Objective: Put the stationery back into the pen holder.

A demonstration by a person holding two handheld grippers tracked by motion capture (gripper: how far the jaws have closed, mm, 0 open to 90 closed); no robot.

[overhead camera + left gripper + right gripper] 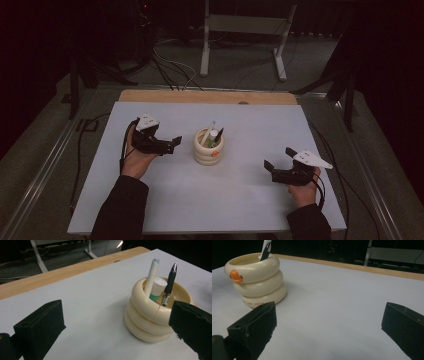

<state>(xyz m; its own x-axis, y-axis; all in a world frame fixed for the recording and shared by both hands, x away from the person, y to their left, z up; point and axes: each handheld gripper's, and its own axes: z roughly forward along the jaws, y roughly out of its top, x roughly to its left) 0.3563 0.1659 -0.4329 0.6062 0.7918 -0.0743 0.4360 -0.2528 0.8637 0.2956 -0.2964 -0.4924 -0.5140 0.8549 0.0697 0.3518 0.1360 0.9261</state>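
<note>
- Standing upright just ahead of the left gripper (168,145): cream ringed pen holder (208,148), long axis vertical
- white marker (151,277) and black pen (170,283) lean in it, tips up
- left jaws wide, empty
- right gripper (276,160) wide, empty, well apart from holder
- bare table (250,190) all round, wooden edge (207,96) beyond

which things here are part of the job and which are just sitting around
Part of the job:
- cream ringed duck-shaped pen holder
- black pen, white marker with pale blue tip and white-capped green tube standing in it
- left gripper, open, beside the holder
- right gripper, open, farther off

Just there:
- white table top
- wooden strip at its far edge
- white metal frame on the floor behind
</note>
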